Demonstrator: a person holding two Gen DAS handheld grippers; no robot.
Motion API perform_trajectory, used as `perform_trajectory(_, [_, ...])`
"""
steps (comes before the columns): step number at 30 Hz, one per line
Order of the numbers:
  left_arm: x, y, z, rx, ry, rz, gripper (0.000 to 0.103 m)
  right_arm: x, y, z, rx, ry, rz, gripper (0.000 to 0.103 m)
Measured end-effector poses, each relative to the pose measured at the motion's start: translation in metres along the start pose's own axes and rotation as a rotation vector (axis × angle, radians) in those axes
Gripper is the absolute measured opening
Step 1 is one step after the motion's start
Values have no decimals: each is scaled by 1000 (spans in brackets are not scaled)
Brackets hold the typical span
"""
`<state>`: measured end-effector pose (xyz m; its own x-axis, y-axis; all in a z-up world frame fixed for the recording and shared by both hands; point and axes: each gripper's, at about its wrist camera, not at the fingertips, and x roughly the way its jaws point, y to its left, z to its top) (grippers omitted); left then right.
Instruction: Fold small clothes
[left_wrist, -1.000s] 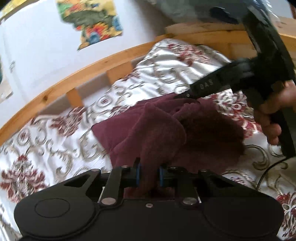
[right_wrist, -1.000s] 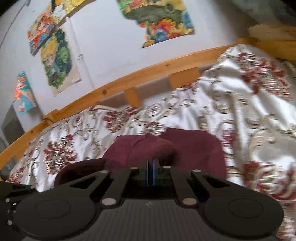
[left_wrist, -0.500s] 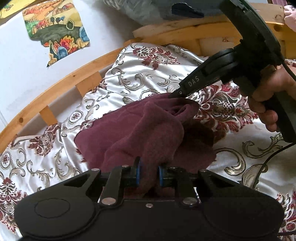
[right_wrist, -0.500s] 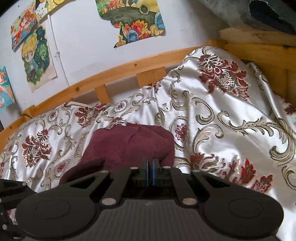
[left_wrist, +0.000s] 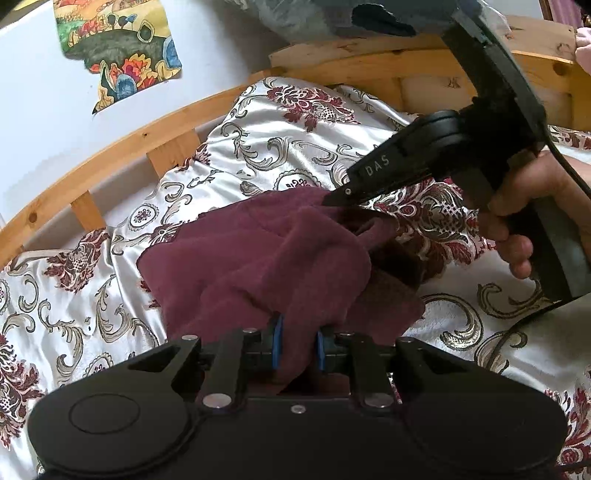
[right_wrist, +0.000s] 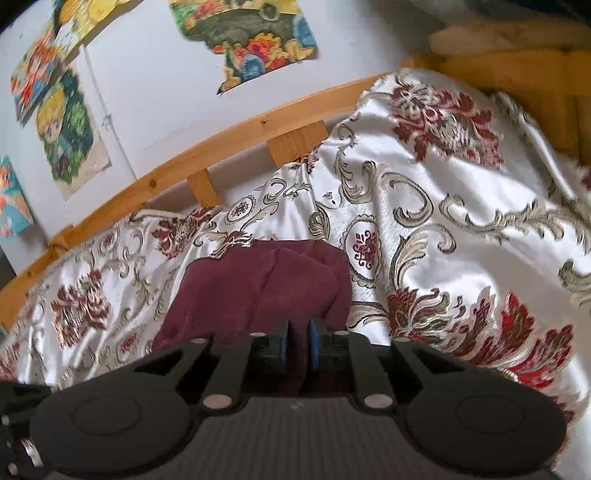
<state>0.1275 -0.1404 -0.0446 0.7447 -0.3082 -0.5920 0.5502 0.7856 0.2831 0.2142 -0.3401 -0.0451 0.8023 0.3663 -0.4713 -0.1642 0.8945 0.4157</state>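
A small dark maroon garment (left_wrist: 258, 258) lies bunched on a white bedspread with red flowers (left_wrist: 280, 147). My left gripper (left_wrist: 297, 347) is shut on a thick fold of the near edge, which bulges up between its blue pads. My right gripper (left_wrist: 334, 199), held by a hand (left_wrist: 524, 206), rests its tip on the garment's far right corner. In the right wrist view the garment (right_wrist: 266, 288) lies ahead of the right gripper (right_wrist: 298, 345). Its jaws are opening; a narrow gap shows between the blue pads, with loose maroon cloth in it.
A curved wooden bed rail (left_wrist: 129, 147) runs along the far side of the bedspread (right_wrist: 461, 221), below a white wall with colourful posters (right_wrist: 258, 40). More wooden frame (left_wrist: 461, 85) stands at the right. A black cable (left_wrist: 498, 343) trails over the bedspread.
The right gripper's pads, pressed together before, now stand slightly apart. Both grippers have shifted over the bed, and the garment lies more bunched than before. The left grip is unchanged.
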Motion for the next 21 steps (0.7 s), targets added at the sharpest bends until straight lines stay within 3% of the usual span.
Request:
perform_trajectory(3, [0,-1,0,4,-1,4,20,5,-3,0,22,-7,-1,21])
perform_trajectory(5, [0,-1,0,5,-1,5,20,5,-3,-1,22,-23,-5,7])
perform_trajectory(12, [-1,-2,2,17,-8,-43,19,-7,8,7,-83,-104,-91,6])
perform_trajectory(21, [4,-15,0,64,5,-40,21,4,-9,0,-36,-54,-97,6])
